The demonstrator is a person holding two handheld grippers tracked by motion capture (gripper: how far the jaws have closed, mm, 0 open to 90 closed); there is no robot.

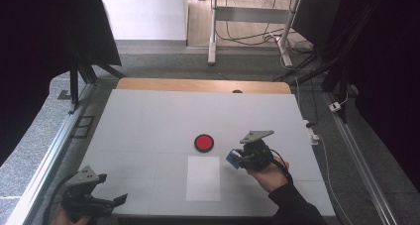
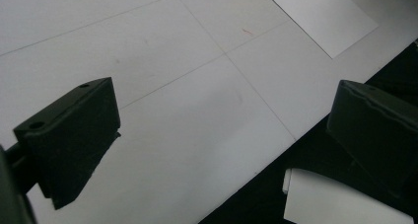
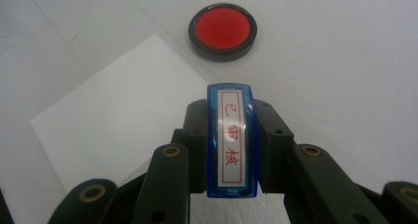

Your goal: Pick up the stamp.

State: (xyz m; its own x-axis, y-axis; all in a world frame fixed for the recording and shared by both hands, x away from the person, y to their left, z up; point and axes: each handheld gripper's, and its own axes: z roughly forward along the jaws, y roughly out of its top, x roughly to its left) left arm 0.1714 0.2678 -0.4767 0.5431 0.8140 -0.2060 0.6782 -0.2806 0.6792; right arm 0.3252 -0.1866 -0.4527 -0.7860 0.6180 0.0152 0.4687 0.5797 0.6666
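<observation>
Two grippers are at work over the white table (image 1: pixel 148 116). In the right gripper view, the right gripper (image 3: pixel 231 135) has its jaws pressed against both flat sides of a blue rubber stamp (image 3: pixel 231 140), whose label with red characters faces up. Just ahead of the stamp sits a round red ink pad (image 3: pixel 223 30) in a black case, and beside it lies a white sheet of paper (image 3: pixel 118 110). From above, the stamp (image 1: pixel 233 158) hangs between the ink pad (image 1: pixel 203 142) and the paper (image 1: pixel 203 178). Near the table's front left corner, the left gripper (image 1: pixel 116 200) has its jaws spread wide with nothing between them.
</observation>
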